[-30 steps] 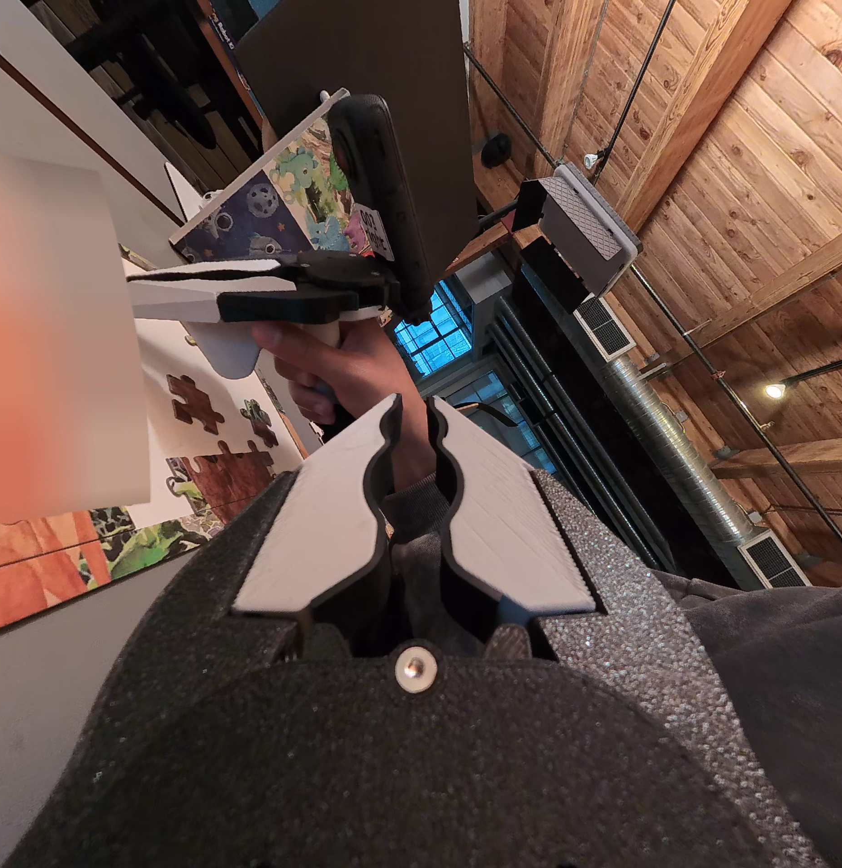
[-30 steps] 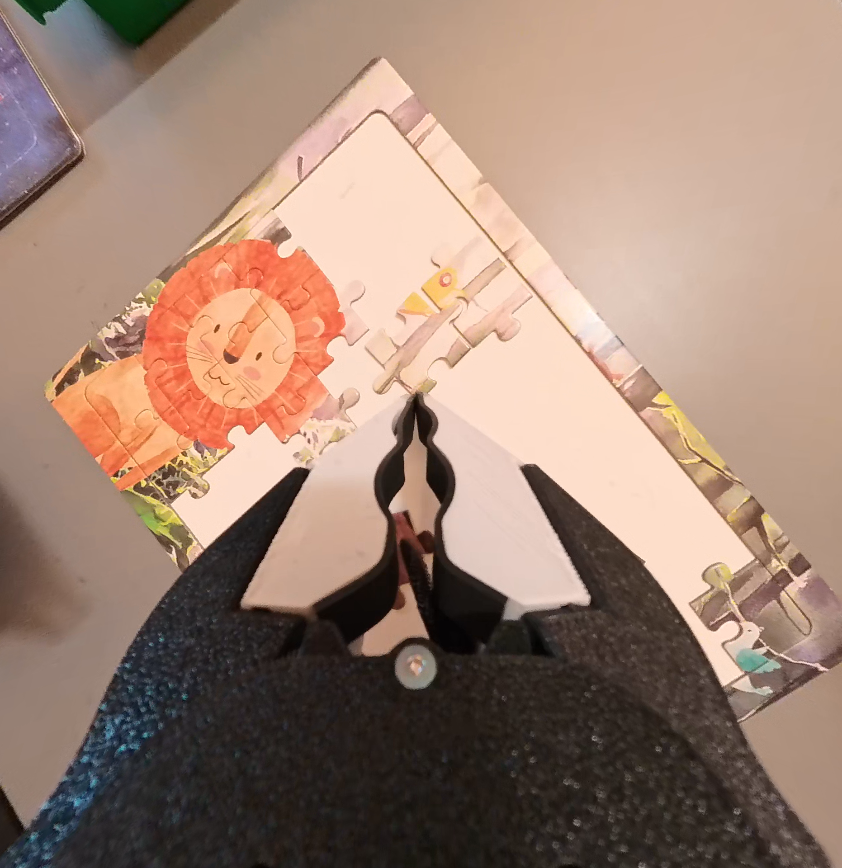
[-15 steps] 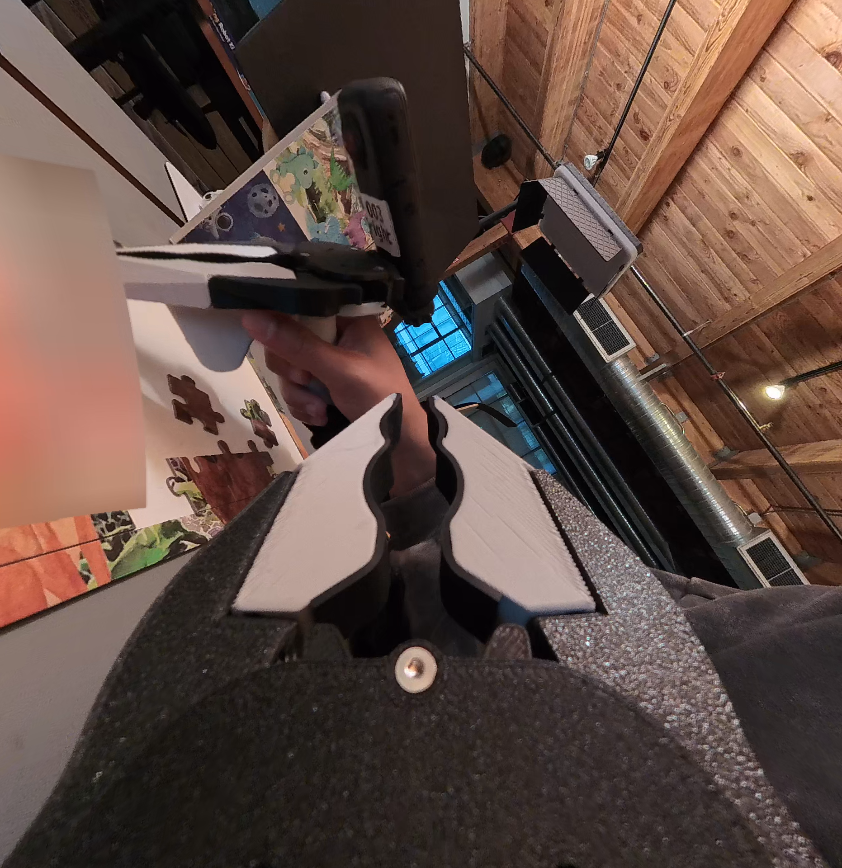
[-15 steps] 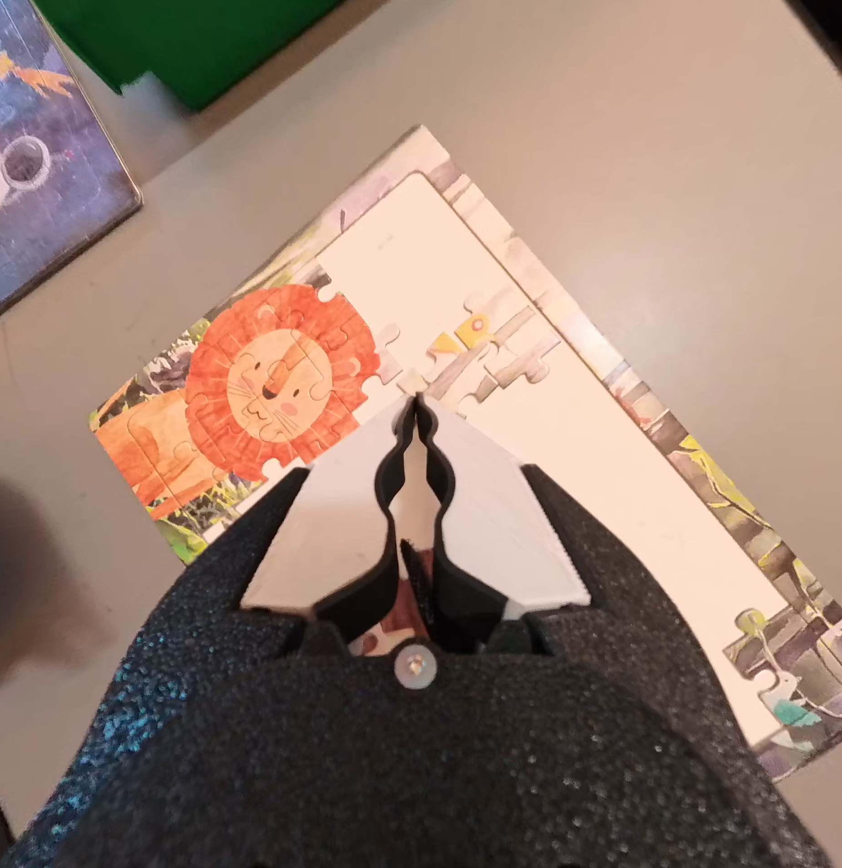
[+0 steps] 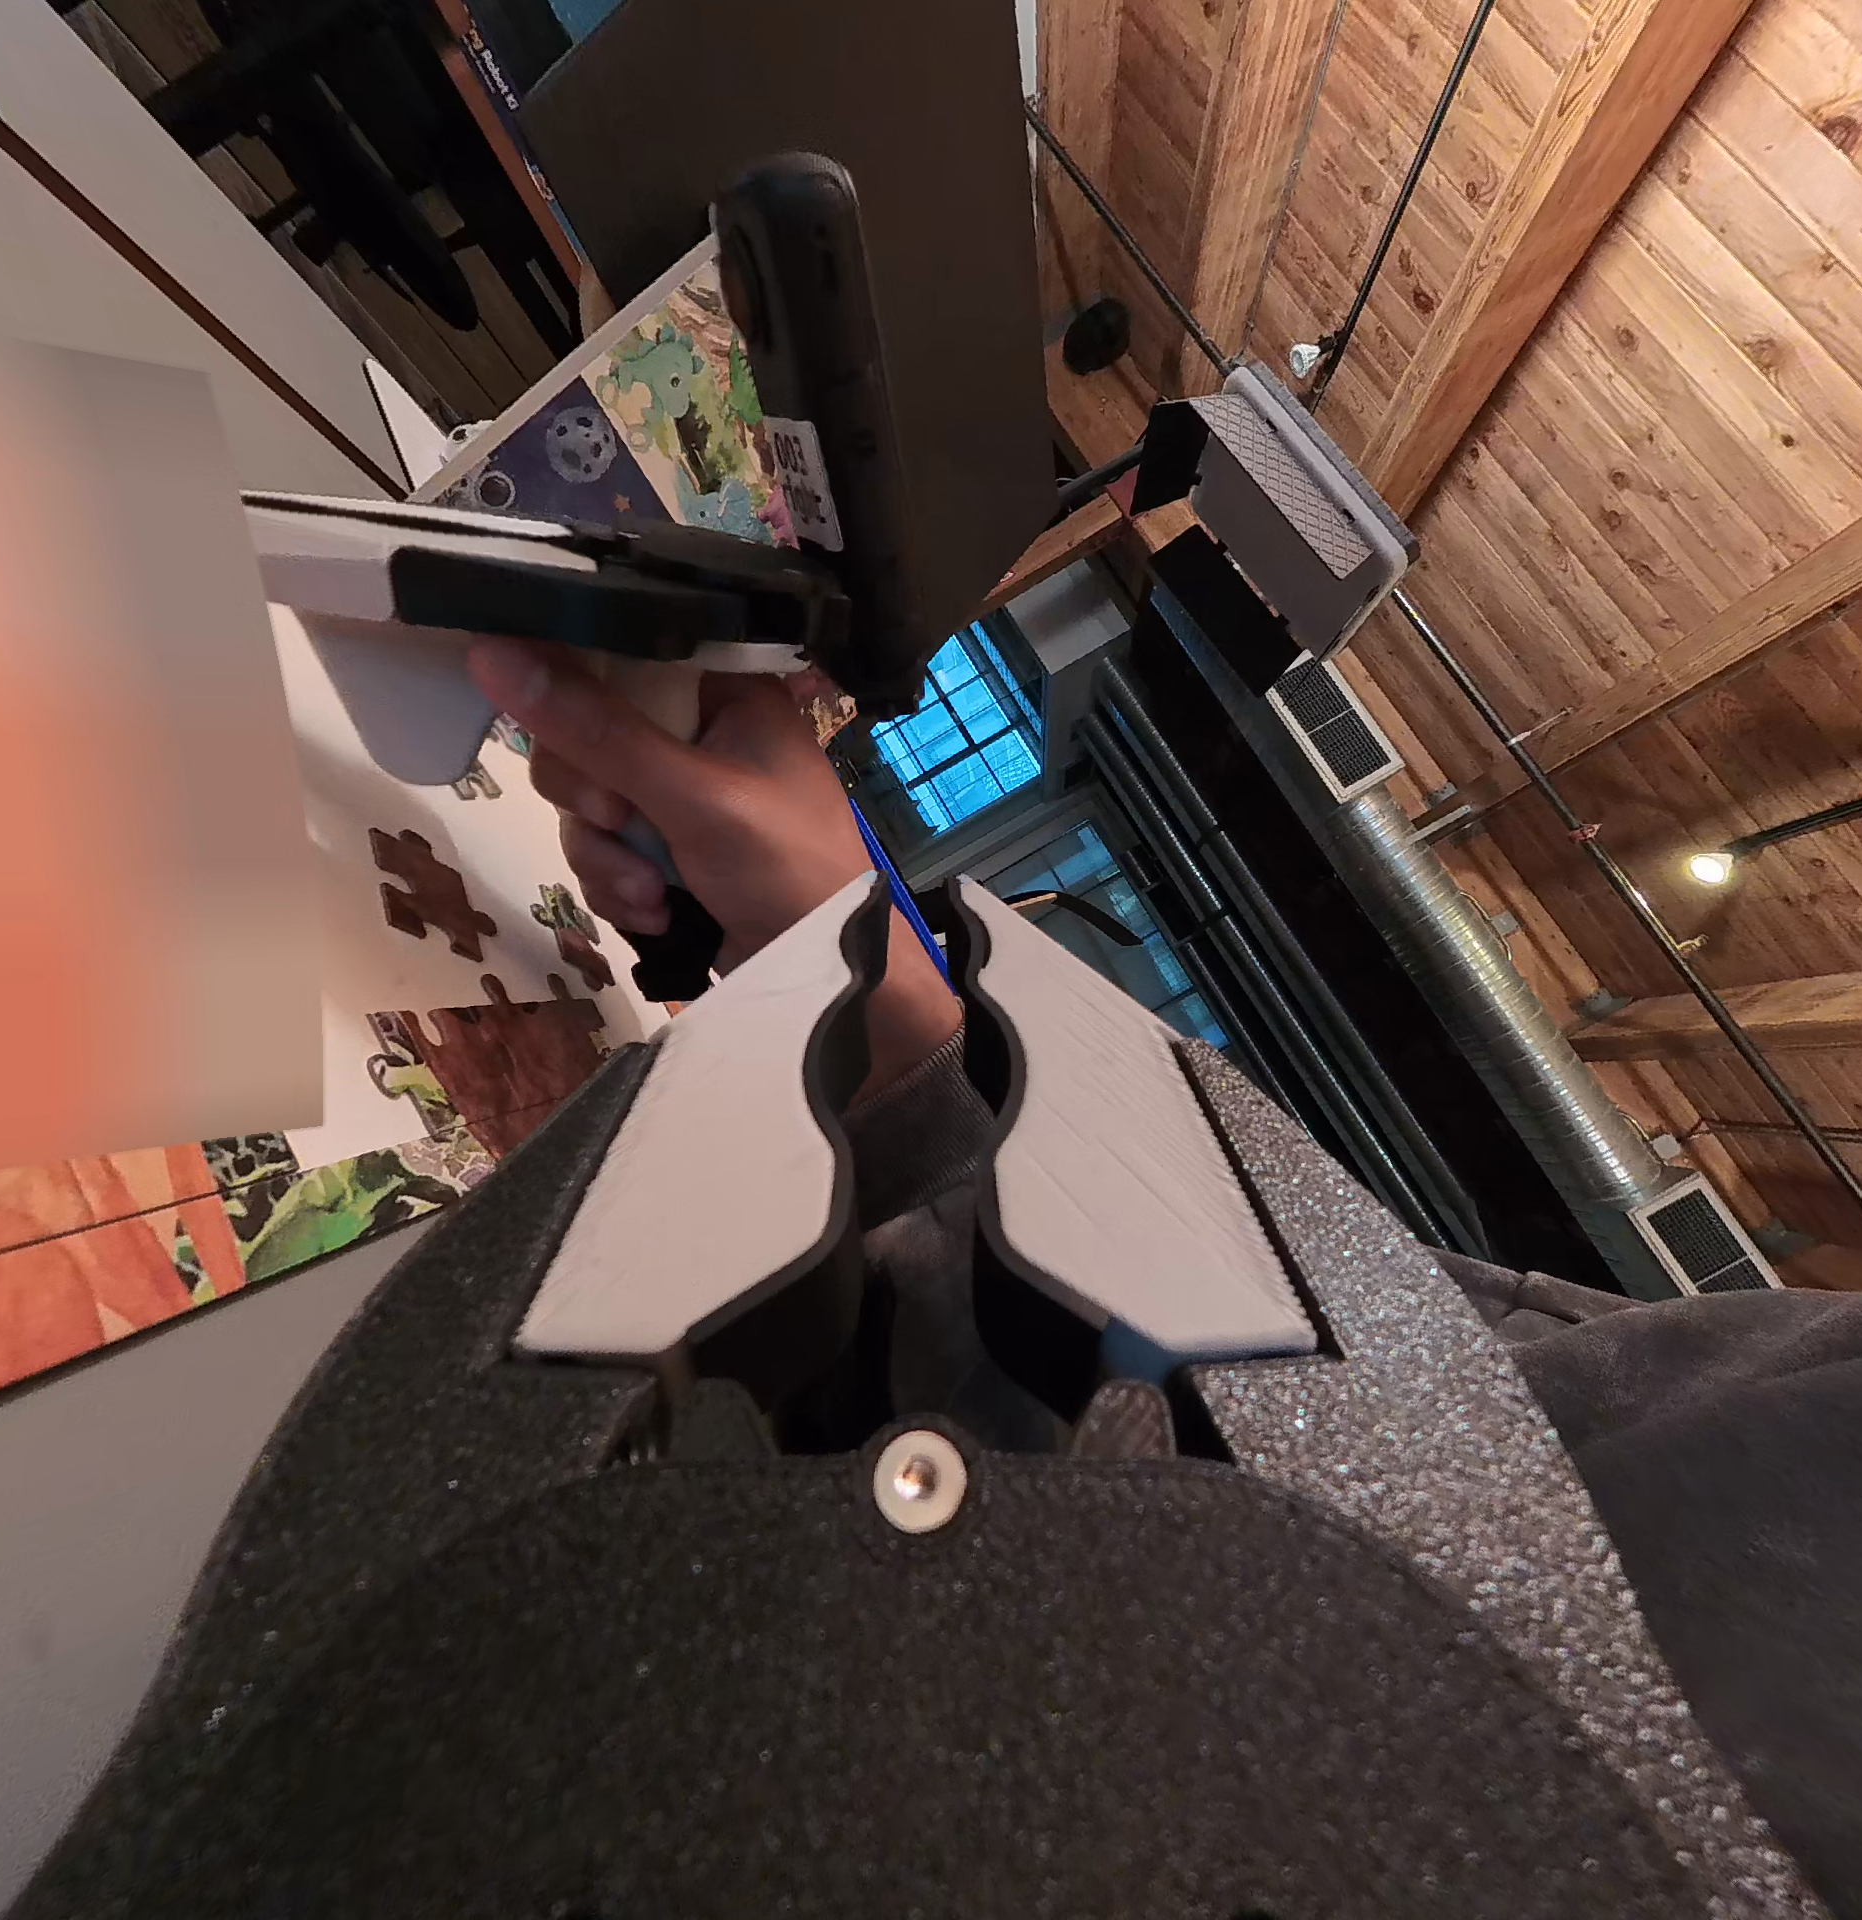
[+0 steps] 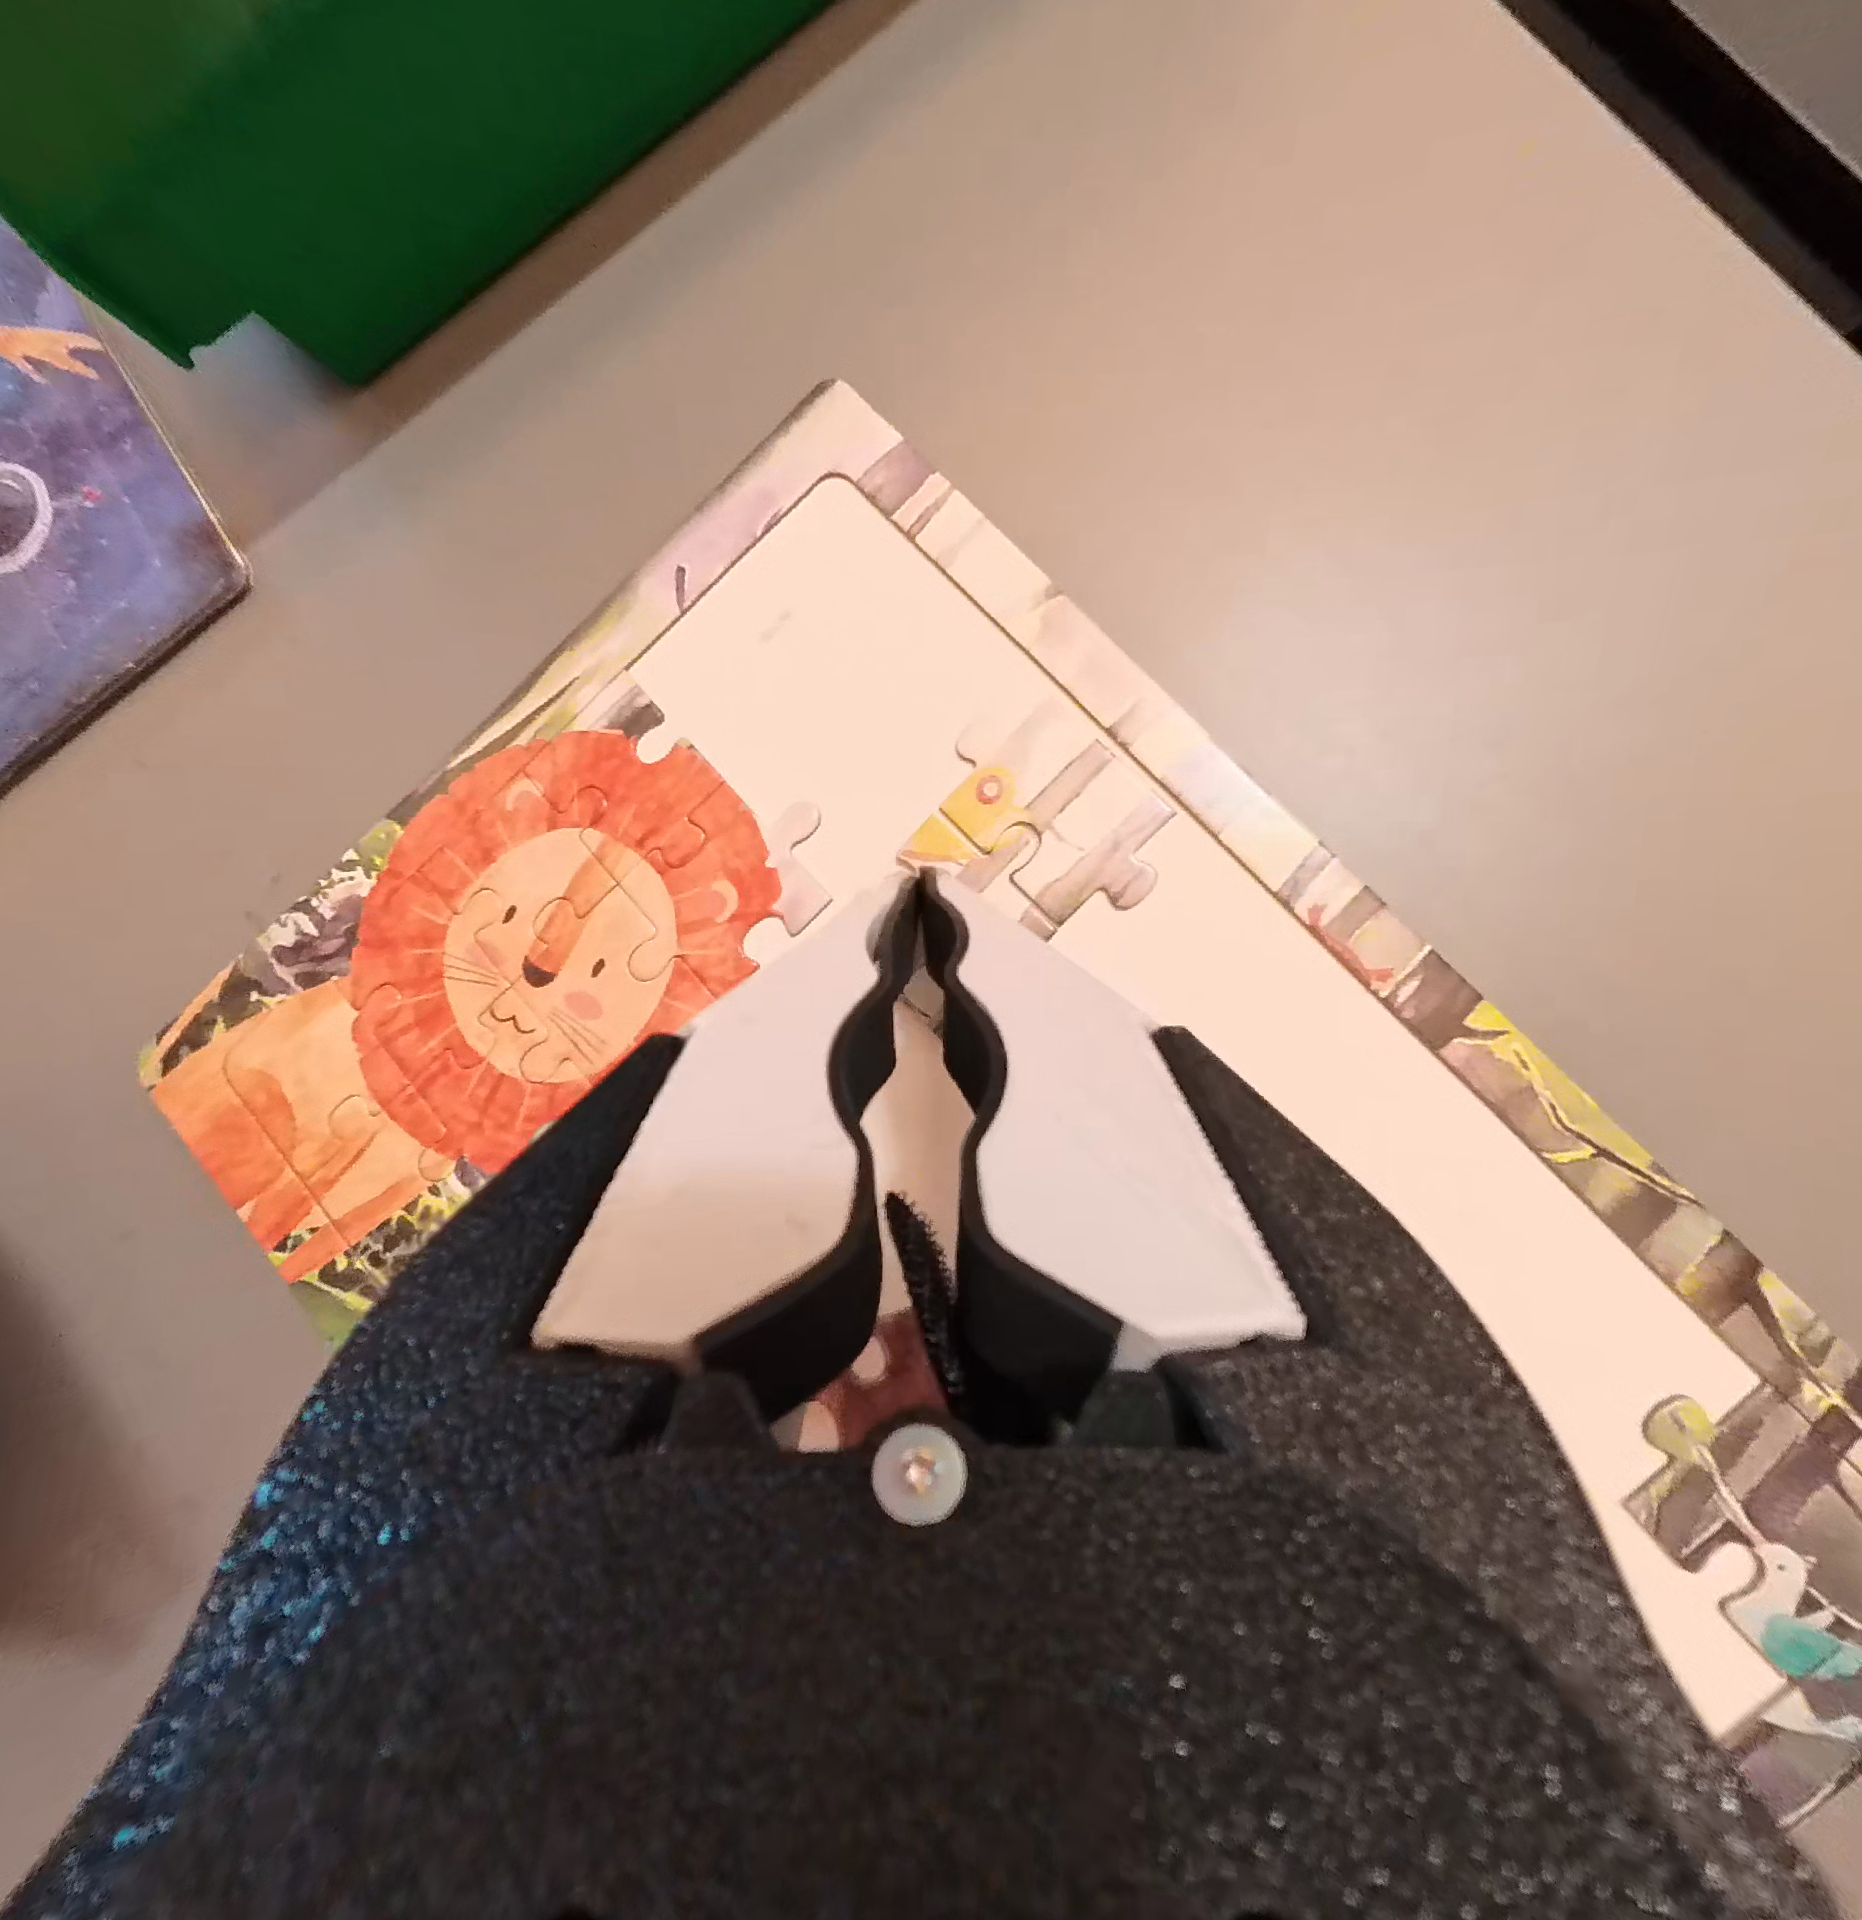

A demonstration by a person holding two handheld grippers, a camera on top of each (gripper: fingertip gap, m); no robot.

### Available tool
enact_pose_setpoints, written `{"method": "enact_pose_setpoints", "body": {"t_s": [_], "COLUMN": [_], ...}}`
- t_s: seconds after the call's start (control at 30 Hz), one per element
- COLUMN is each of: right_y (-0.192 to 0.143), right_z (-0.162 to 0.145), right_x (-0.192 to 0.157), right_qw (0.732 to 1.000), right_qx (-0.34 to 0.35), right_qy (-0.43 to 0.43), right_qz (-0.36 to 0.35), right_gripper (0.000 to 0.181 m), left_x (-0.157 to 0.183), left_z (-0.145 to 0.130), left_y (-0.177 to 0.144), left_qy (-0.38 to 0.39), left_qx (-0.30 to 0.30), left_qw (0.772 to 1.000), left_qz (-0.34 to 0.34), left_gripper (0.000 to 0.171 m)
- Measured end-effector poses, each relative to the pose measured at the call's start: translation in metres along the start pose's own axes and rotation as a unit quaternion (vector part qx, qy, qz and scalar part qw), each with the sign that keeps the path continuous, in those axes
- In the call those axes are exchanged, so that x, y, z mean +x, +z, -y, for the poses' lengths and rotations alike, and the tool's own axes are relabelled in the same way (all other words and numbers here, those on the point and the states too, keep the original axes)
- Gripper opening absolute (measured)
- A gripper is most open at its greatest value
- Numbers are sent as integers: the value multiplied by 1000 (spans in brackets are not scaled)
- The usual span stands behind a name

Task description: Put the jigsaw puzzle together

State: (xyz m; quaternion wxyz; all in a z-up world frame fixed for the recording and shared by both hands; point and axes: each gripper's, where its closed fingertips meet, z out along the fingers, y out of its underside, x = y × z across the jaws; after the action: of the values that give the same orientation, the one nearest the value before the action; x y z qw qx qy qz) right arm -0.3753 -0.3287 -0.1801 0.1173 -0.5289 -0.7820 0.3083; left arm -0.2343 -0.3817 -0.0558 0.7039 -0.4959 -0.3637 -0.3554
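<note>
The puzzle board (image 6: 1270, 1091) lies on the grey table, with a printed frame and a white inner field. An orange lion (image 6: 553, 956) is assembled at its left. A small cluster with a yellow bird (image 6: 1052, 831) lies near the far rim, and a cluster with a white bird (image 6: 1779, 1558) is at the right corner. My right gripper (image 6: 919, 883) hovers above the board with its tips pressed together; I cannot tell if anything thin is between them. My left gripper (image 5: 919, 894) points at the ceiling, fingers slightly apart and empty. A loose brown piece (image 5: 428, 894) lies on the board.
A green box (image 6: 387, 156) stands at the far left of the table. A dark space-themed puzzle (image 6: 65, 540) lies left of the board. The table's dark edge (image 6: 1737, 156) runs at the upper right. A hand (image 5: 719, 810) holds the right gripper's handle. One gripper's finger ends stand about 20 centimeters off the other's. The orange lion (image 6: 553, 956) lies some 8 centimeters from my right tips, 15 centimeters from my left tips.
My right gripper stayed shut and rose a little, swinging forward so the board slid down in its view and the green box came in. The left gripper has not moved.
</note>
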Motion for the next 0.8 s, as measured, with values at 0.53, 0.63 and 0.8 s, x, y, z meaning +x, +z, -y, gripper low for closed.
{"method": "enact_pose_setpoints", "body": {"t_s": [0.53, 0.63, 0.8], "right_y": [-6, 0, 3], "right_z": [6, 4, 3], "right_x": [13, 17, 18], "right_qw": [1000, 999, 997], "right_qx": [12, -2, -17], "right_qy": [10, -18, -54], "right_qz": [-14, -38, -53], "right_gripper": [0, 0, 0], "left_x": [0, 0, 0], "left_z": [0, 0, 0], "left_y": [0, 0, 0], "left_qy": [0, 0, 1], "left_qx": [0, 0, 0], "left_qw": [1000, 1000, 1000], "left_qz": [1, 1, 2], "left_gripper": [9, 9, 9]}}
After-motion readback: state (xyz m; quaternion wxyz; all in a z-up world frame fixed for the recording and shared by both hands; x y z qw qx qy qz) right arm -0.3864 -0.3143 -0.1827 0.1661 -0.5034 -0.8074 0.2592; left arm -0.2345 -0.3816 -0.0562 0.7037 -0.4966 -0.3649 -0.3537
